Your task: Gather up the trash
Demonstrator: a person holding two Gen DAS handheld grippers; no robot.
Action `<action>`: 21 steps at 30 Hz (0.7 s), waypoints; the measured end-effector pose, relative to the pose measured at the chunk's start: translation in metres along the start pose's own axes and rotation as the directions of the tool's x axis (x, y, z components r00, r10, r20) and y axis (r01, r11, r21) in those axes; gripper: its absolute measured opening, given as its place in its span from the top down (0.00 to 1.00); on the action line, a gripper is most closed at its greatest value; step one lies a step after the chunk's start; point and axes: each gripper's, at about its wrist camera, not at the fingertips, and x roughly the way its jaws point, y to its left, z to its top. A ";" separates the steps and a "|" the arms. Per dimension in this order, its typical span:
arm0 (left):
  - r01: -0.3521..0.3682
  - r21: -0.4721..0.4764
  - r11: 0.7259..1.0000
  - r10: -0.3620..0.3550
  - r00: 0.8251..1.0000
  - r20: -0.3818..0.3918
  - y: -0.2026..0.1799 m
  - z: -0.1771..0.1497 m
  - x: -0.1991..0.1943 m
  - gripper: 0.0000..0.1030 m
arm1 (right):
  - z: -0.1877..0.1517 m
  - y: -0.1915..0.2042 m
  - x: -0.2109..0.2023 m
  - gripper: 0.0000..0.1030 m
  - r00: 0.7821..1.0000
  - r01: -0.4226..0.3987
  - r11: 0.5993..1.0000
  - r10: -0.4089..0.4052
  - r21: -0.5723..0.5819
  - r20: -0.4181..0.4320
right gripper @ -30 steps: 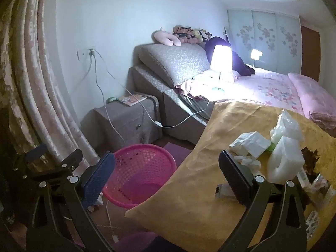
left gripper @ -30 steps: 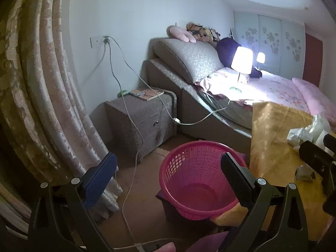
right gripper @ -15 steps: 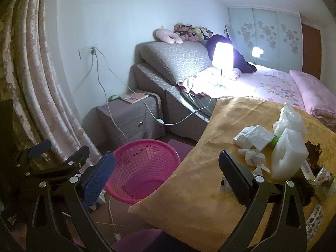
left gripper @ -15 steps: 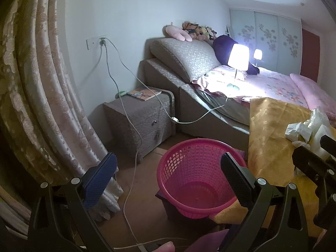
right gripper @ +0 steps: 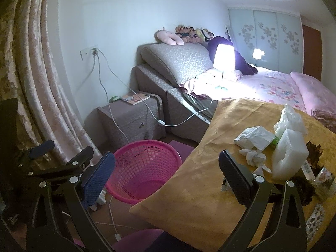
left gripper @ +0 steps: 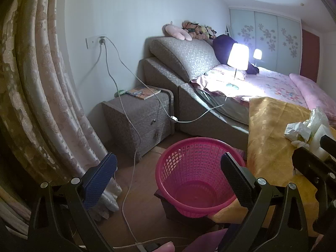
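Gaping wide and empty, the left gripper [left gripper: 168,178] frames the pink latticed plastic basket [left gripper: 195,176], which stands on the floor between its jaws. Equally spread and holding nothing, the right gripper [right gripper: 166,176] has that basket [right gripper: 145,168] near its blue ribbed pad at nine o'clock. Crumpled white tissue [right gripper: 254,138] and a white foam block [right gripper: 289,153] lie on the glossy yellow tablecloth [right gripper: 199,199] at about two o'clock.

- White wall [left gripper: 130,16] with a socket [left gripper: 95,41] and trailing cables.
- Patterned curtain [left gripper: 35,96] at left.
- Grey nightstand [left gripper: 136,121] beside the bed [left gripper: 273,84].
- Lit lamp [left gripper: 238,56] on the bed.
- Wooden floor [left gripper: 138,210].
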 end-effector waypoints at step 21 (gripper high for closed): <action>0.001 0.001 1.000 -0.001 1.000 -0.001 0.000 -0.001 0.000 0.07 | -0.001 0.004 -0.001 0.07 1.000 -0.001 1.000 0.001 0.001 0.004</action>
